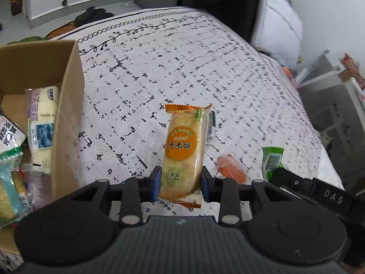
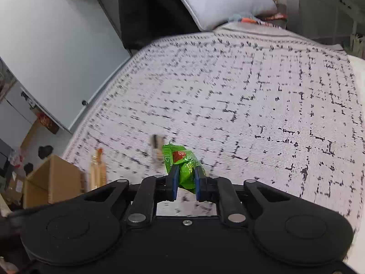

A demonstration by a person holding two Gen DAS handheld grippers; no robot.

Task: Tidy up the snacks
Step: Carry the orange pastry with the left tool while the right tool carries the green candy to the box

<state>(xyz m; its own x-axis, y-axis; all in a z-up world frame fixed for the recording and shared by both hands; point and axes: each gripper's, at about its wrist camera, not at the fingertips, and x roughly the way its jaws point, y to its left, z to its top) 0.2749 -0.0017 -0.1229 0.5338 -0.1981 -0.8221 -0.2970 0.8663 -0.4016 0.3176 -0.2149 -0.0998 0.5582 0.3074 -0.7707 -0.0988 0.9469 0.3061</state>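
My left gripper (image 1: 181,180) is shut on an orange rice cracker packet (image 1: 184,150), held upright above the patterned tablecloth (image 1: 182,68). To its left stands an open cardboard box (image 1: 68,105) with several snack packets inside, among them a tall white and purple packet (image 1: 42,125). My right gripper (image 2: 186,180) is shut on a small green snack packet (image 2: 182,164); in the left wrist view that green packet (image 1: 272,159) shows at the lower right. A small orange sweet (image 1: 231,169) lies blurred on the cloth between the two grippers.
The box (image 2: 52,180) sits at the far left in the right wrist view, with the orange packet (image 2: 98,171) blurred beside it. A white cushion (image 1: 276,22) rests past the table's far right edge. Grey storage units (image 1: 330,109) stand to the right.
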